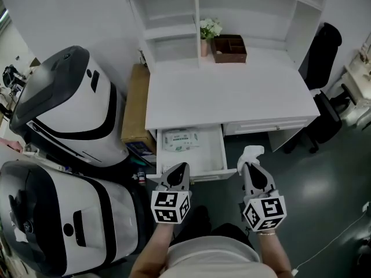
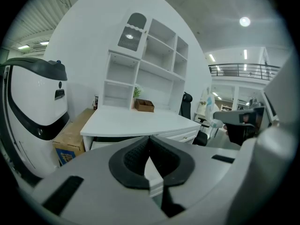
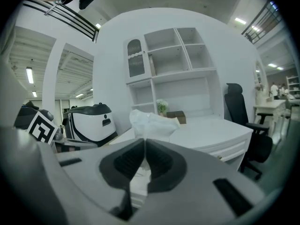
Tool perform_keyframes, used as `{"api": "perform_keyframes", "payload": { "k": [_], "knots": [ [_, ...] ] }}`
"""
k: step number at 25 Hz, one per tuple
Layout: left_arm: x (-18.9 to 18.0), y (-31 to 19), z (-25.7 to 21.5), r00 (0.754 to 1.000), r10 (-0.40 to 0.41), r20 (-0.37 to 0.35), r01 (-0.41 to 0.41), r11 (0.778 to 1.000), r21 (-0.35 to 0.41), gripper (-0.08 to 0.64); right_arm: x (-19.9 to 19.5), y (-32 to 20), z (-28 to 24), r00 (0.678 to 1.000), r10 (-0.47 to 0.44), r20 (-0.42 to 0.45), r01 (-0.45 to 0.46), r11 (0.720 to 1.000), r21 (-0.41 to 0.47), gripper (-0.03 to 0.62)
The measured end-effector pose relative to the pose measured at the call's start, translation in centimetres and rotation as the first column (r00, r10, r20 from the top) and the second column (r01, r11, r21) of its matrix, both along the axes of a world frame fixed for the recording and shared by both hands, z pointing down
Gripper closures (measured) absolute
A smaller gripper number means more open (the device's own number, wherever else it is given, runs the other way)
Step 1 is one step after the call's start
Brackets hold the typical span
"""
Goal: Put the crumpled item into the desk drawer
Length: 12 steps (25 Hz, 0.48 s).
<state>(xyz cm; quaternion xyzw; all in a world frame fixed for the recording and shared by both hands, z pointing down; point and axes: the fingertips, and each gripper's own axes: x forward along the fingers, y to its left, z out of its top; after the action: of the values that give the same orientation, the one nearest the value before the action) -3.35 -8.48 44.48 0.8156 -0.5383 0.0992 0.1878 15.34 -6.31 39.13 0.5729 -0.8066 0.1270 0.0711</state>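
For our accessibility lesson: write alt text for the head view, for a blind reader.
From above, the right gripper holds a crumpled white item beside an open desk drawer containing a pack. The left gripper, shut and empty, hovers at the drawer's front.

A brown compartmented box is seen just right of a small potted plant, below white shelves. A cardboard box is set beside two white-and-black machines at the left, and a black office chair is placed far right.
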Motion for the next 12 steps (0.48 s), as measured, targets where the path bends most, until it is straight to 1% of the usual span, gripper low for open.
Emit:
{"api": "perform_keyframes", "payload": {
  "k": [6, 12],
  "knots": [
    [-0.5, -0.7, 0.6, 1.000, 0.022, -0.010, -0.022, 1.000, -0.019, 0.568, -0.8, -0.8, -0.2, 1.000, 0.012, -0.013, -0.012, 1.000, 0.001, 0.577],
    [-1.3, -0.7, 0.8, 1.000, 0.016, -0.006, -0.016, 1.000, -0.023, 0.568, -1.6, -1.3, 0.1, 1.000, -0.005, -0.025, 0.004, 1.000, -0.005, 0.577]
  ]
}}
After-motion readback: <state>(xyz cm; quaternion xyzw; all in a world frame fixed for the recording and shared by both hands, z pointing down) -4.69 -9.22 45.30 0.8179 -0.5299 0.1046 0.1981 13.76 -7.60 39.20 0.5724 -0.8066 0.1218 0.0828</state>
